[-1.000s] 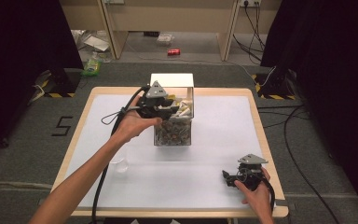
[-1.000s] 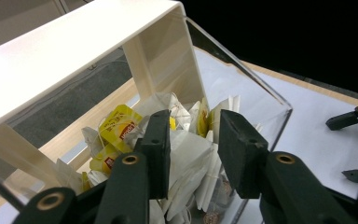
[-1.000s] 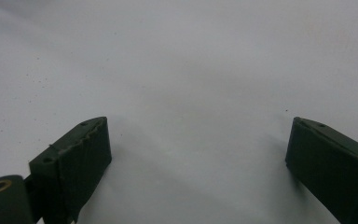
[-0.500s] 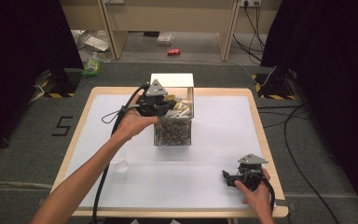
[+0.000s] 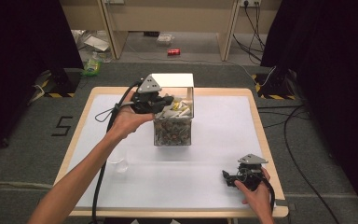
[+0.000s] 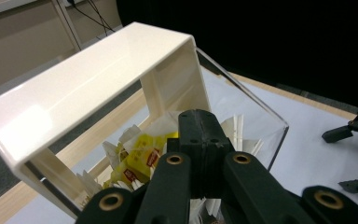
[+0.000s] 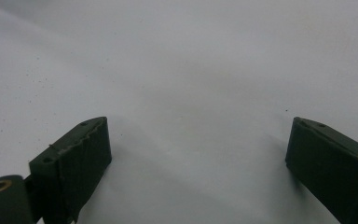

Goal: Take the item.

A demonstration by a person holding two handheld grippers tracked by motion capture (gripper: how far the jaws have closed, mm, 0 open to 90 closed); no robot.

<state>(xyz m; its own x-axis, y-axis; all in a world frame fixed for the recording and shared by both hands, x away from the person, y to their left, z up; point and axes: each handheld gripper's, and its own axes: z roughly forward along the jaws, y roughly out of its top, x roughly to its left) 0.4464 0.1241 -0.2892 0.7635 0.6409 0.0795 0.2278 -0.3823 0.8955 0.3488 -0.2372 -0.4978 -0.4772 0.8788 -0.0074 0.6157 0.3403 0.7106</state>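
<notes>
Your left hand-held gripper [image 6: 199, 140] has its jaws pressed flat together, with nothing visible between them, poised over the open top of the clear box [image 5: 173, 133]. Whether a tag or string is pinched at the very tips can't be told from here. Your right hand-held gripper [image 5: 234, 178] rests on the tabletop [image 5: 214, 140] at the near right, jaws spread wide with only bare white surface between them.

If you mean to pick out a tea bag, open the left jaws before you go lower; closed as they are, they would only push the packets down. Aim for one of the yellow tea bags [image 6: 140, 161] lying on top at the left of the jaws, take it by an edge that stands free, and lift straight up so that you clear the cream-coloured cover [image 6: 88, 88] bridging the far side of the box. That cover narrows the opening, so come in from the near side.

The box stands at the middle of the tabletop and holds a loose heap of white and yellow paper packets. A small clear cup [image 5: 117, 161] sits near left, well apart from the box; it looks empty.
</notes>
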